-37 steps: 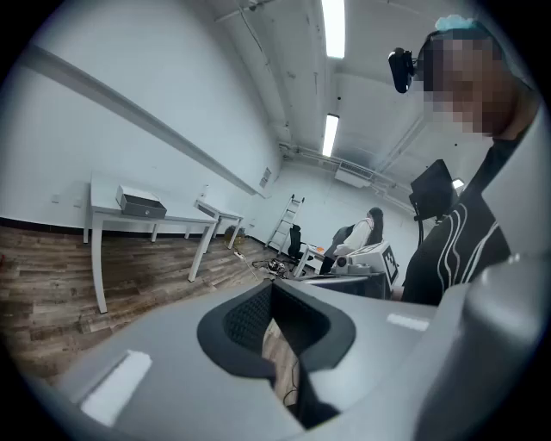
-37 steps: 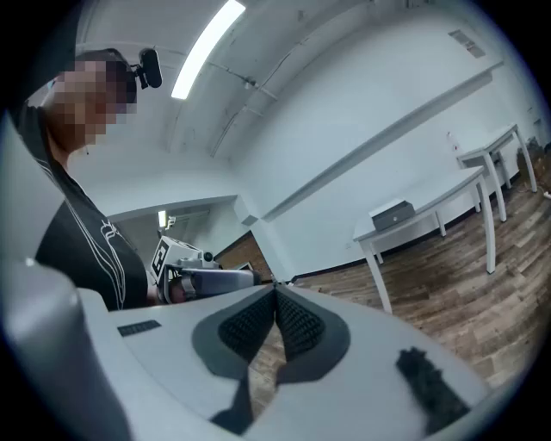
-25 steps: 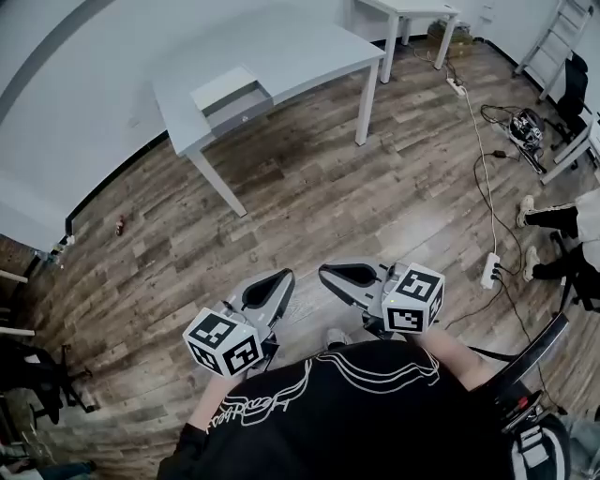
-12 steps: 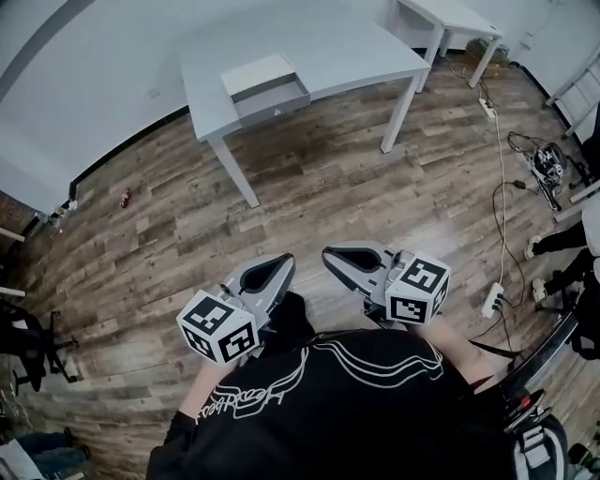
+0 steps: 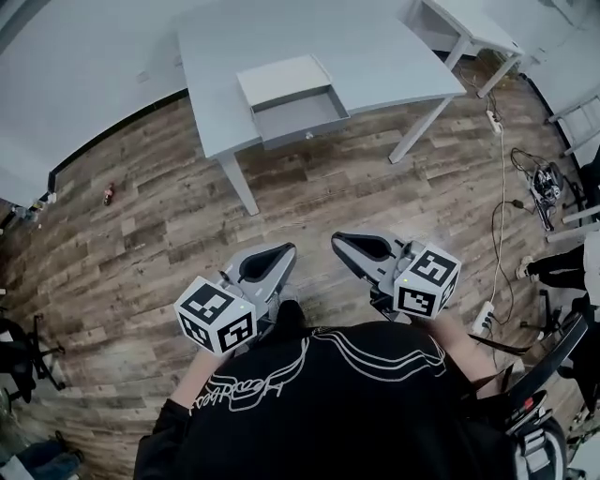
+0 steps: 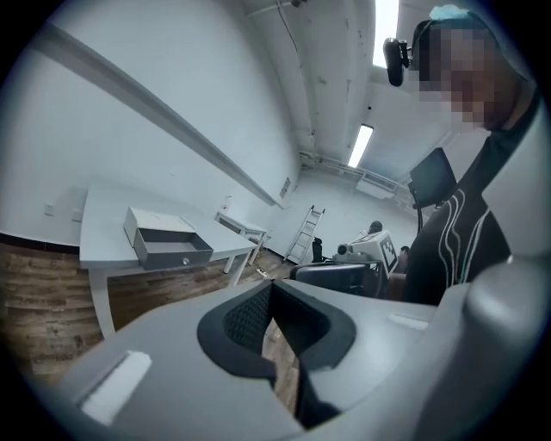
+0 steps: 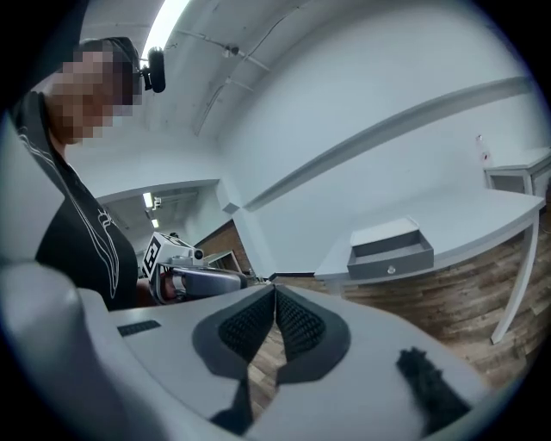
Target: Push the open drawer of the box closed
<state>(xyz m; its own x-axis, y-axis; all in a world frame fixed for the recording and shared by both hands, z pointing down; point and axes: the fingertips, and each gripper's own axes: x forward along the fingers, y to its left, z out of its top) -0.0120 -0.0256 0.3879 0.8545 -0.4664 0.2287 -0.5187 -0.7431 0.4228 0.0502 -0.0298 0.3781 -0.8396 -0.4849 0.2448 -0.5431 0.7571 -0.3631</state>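
Note:
A pale grey box (image 5: 275, 80) stands near the front edge of a grey table (image 5: 375, 47), well ahead of me. Its drawer (image 5: 302, 114) is pulled out toward me, with a small round knob on its front. The same box (image 6: 148, 221) and drawer (image 6: 175, 249) show far off in the left gripper view, and the box (image 7: 384, 232) with its drawer (image 7: 392, 257) in the right gripper view. My left gripper (image 5: 284, 249) and right gripper (image 5: 339, 239) are held close to my chest, far from the table. Both are shut and hold nothing.
Wood floor lies between me and the table. A second table (image 5: 469, 23) stands at the back right. Cables and a power strip (image 5: 486, 319) lie on the floor at the right. A ladder (image 6: 303, 232) leans by the far wall. A small red object (image 5: 109, 193) lies by the left wall.
The table and box have come closer and lower in the head view as I walk toward them. Both grippers stay shut in front of my chest.

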